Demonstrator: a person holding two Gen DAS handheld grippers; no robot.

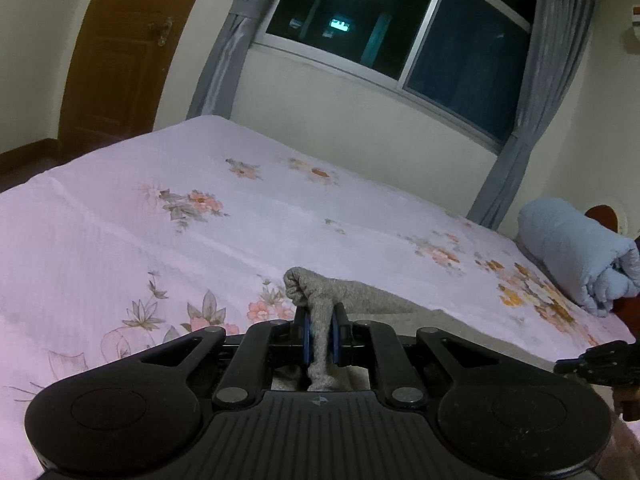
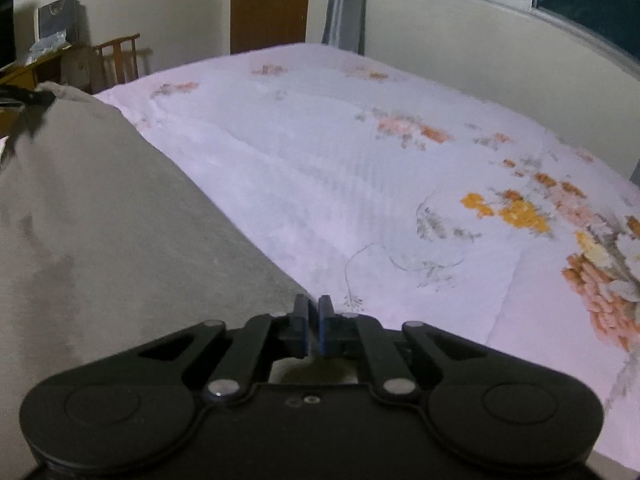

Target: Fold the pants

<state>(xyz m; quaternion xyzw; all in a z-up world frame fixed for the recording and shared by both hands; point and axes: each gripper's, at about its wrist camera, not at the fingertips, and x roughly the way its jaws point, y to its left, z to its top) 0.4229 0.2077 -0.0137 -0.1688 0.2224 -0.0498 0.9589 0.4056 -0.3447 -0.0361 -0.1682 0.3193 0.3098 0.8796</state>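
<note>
Grey pants (image 1: pixel 372 298) lie along the near edge of the bed, over the pink flowered sheet (image 1: pixel 140 240). My left gripper (image 1: pixel 320 312) is shut on a bunched fold of them, and a knob of cloth sticks out past the blue pads (image 1: pixel 306 336). In the right wrist view the pants (image 2: pixel 120 220) fill the left side as a broad raised sheet. My right gripper (image 2: pixel 314 304) has its jaws together at their right edge. The cloth reaches its left finger (image 2: pixel 299 312), but no cloth shows between the pads. The right gripper's black body (image 1: pixel 596 360) appears low on the right in the left wrist view.
A rolled pale blue quilt (image 1: pixel 576 252) lies at the head of the bed on the right. Behind the bed are a dark window (image 1: pixel 400 28) with grey curtains and a brown door (image 1: pixel 112 60). A wooden chair (image 2: pixel 118 58) and desk stand beyond the bed's far left corner.
</note>
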